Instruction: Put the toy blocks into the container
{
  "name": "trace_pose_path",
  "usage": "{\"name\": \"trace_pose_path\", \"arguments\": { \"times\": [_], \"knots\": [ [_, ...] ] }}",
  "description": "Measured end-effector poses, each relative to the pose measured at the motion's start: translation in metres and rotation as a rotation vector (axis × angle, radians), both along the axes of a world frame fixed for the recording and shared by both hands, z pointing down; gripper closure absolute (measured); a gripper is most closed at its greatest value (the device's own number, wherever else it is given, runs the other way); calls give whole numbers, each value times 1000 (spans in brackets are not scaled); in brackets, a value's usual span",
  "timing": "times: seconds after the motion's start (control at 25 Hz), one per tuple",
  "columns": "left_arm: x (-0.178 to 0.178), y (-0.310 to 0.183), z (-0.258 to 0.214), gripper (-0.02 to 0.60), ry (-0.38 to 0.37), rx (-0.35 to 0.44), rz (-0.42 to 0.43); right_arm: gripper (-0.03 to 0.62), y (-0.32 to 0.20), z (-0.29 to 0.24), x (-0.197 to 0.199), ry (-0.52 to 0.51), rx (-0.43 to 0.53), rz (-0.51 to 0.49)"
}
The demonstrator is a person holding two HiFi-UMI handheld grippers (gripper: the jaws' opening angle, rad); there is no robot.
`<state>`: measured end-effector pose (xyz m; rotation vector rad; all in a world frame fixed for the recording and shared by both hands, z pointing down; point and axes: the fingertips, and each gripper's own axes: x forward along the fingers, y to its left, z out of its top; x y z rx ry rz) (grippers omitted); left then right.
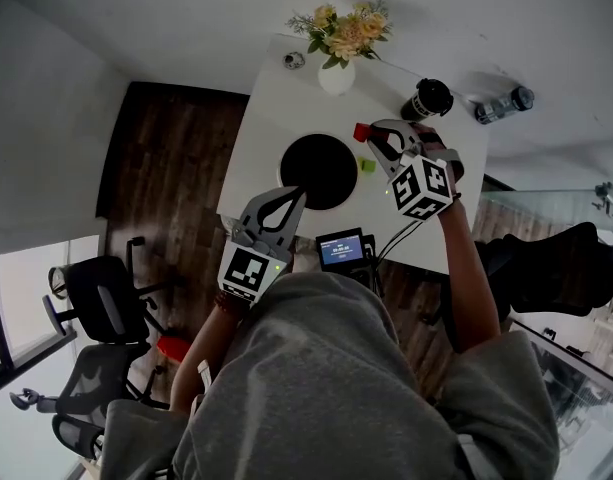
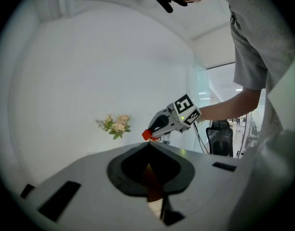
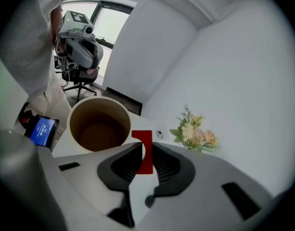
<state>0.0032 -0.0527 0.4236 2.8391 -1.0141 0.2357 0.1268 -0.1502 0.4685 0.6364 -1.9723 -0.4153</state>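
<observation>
The right gripper (image 1: pixel 374 138) has its jaws clamped on a red toy block (image 3: pixel 143 150), held above the white table (image 1: pixel 276 98) just beside the round container (image 3: pixel 72 117). A green block (image 1: pixel 367 165) lies nearby. The left gripper (image 1: pixel 294 190) has its jaws together and empty at the container's near side.

light: even, bright | shadows: soft | edges: fisheye-warped, dark corners
</observation>
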Motion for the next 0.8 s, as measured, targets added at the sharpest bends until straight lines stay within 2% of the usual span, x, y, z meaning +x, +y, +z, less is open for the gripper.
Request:
{"name": "trace_pose_path", "arguments": {
  "times": [0.24, 0.6, 0.8],
  "knots": [
    [-8, -2, 2, 575, 5, -14, -23, 526, 7, 4, -44, 7, -14, -81],
    [-21, -2, 8, 575, 0, -28, -43, 526, 32, 42, -95, 57, -122, -210],
    [-28, -6, 9, 575, -1, -30, -63, 526, 44, 68, -107, 117, -173, -263]
  ]
}}
